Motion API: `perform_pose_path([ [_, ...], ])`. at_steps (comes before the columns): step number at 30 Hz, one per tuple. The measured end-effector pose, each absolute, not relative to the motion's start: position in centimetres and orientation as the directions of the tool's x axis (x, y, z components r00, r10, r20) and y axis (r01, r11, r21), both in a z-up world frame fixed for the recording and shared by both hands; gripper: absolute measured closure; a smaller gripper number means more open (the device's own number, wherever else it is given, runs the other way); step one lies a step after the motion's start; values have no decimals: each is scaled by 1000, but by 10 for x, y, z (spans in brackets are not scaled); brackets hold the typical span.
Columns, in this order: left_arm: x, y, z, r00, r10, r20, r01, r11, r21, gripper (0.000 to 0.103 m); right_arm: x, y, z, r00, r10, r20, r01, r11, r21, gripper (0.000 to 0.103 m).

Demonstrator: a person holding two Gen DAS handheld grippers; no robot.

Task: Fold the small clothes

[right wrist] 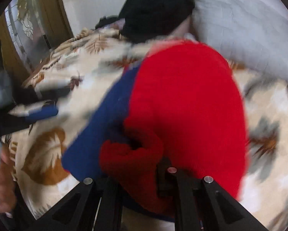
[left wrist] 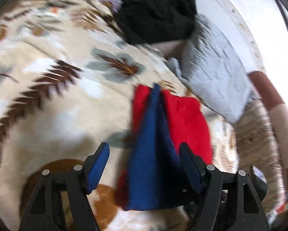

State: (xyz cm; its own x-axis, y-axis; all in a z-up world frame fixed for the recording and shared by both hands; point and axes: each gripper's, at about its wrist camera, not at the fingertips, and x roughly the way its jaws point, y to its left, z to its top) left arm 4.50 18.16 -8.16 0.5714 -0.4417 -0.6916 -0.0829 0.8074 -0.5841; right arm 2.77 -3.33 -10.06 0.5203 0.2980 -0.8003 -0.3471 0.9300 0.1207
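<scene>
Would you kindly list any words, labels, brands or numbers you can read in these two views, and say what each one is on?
None can be read.
The red and blue garment shows no visible tag or print.
The leaf-patterned blanket carries only a pattern, no lettering.
The black clothing and the grey pillow show no text.
Both views are motion-blurred, so small labels could be missed.

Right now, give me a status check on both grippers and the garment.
Left gripper open, red and blue garment between its fingers. Right gripper buried in garment, grip unclear. Black clothes pile beyond, not obstructing.
</scene>
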Motion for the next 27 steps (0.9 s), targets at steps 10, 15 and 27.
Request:
perform_pose_path([
  [10, 92, 117, -82, 424, -580, -696, -1, 768, -641, 28, 23, -55, -74, 549, 405, -731, -331, 909, 255, 93],
  [15, 126, 91, -102, 320, -575, -753, -9, 793, -609, 82, 17, -50, -74, 566, 402, -720, -351, 908, 231, 93],
  [27, 120, 134, -116, 366, -500, -785, 31, 849, -527, 85, -2, -11, -61, 560, 475, -679, -451, 862, 231, 42],
])
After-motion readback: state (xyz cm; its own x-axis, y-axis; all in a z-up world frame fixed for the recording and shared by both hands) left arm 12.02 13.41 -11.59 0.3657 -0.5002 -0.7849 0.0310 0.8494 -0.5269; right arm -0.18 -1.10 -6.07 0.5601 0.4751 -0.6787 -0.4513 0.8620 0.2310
